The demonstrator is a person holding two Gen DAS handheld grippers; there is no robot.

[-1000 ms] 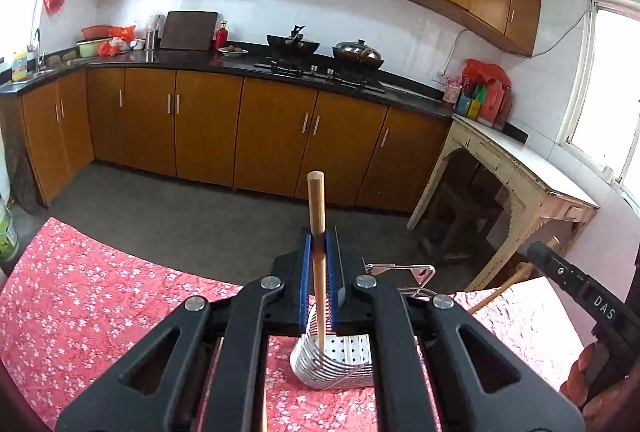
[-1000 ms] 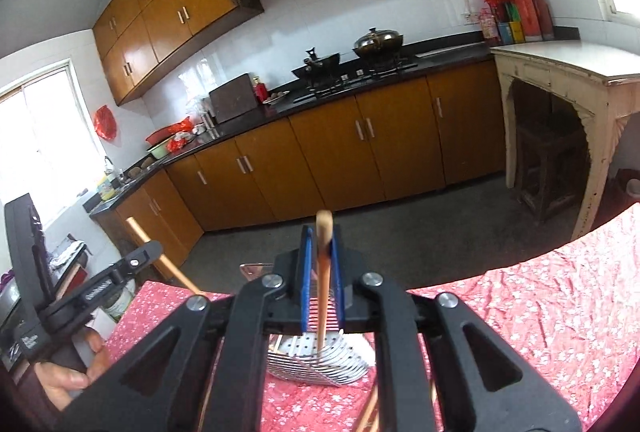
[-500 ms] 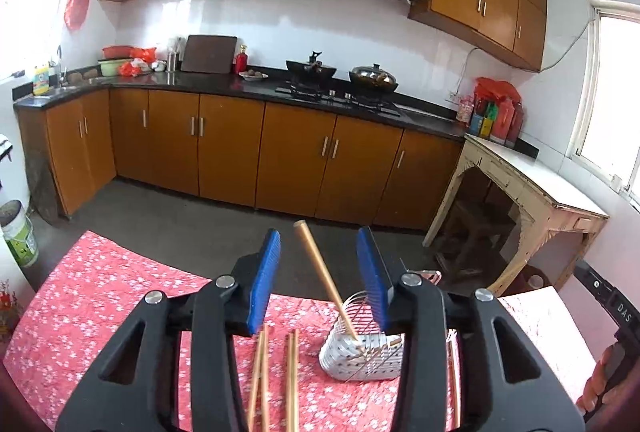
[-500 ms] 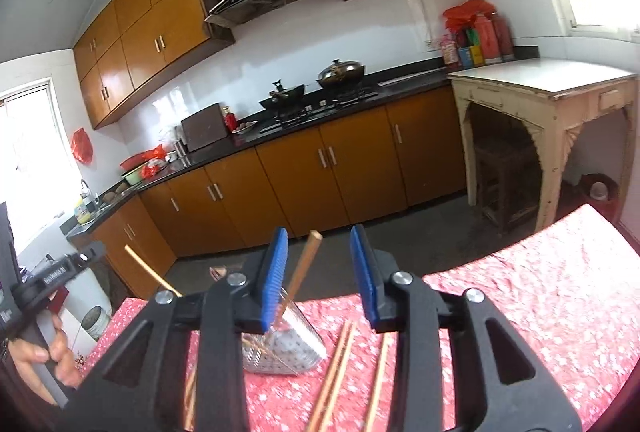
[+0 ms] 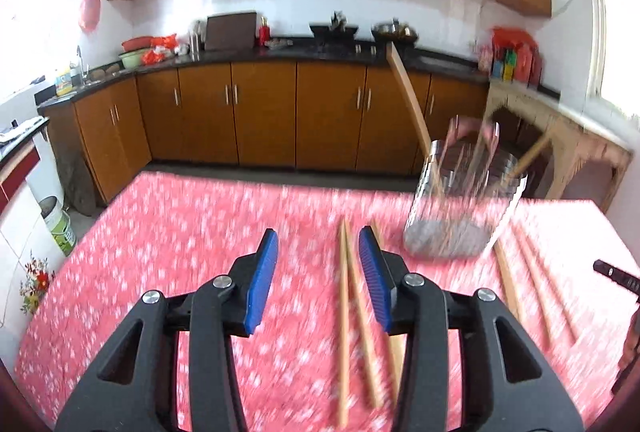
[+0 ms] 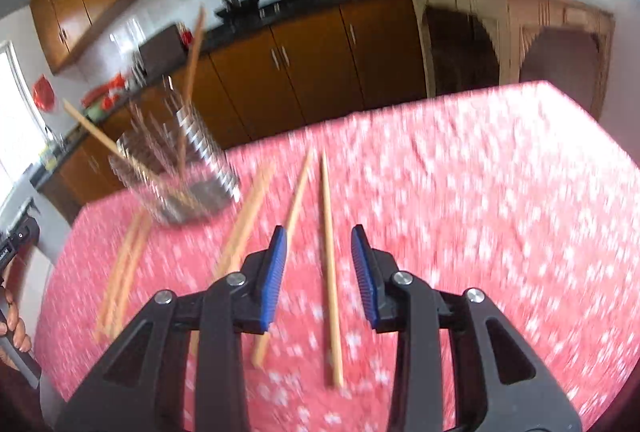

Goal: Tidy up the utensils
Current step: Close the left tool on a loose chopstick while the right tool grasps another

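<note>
Wooden chopsticks, pale and slender, lay scattered over a red cloth with small white flowers (image 5: 168, 240) that covered the table. In the left wrist view, two chopsticks (image 5: 352, 316) ran lengthwise from about six o'clock toward twelve, their far tips nearly meeting, and they lay just beside the right blue ribbed pad of the left gripper (image 5: 318, 274). Its black jaws stood apart with nothing between the pads, having opened within the last second.

At about two o'clock stood a shiny slotted metal utensil holder (image 5: 460, 200) (blurred by motion), with two chopsticks leaning out of it, one tilted toward eleven o'clock, the other toward two. More chopsticks (image 5: 524, 280) lay on the cloth below the holder.

In the right wrist view, one long chopstick (image 6: 330, 268) pointed near twelve o'clock and lay on the cloth between the parted blue pads of the right gripper (image 6: 320, 272), which pressed on nothing; these jaws too had lately opened.

Behind the table ran brown wooden cabinets (image 5: 260, 120) under a dark counter, against a white tiled wall.
</note>
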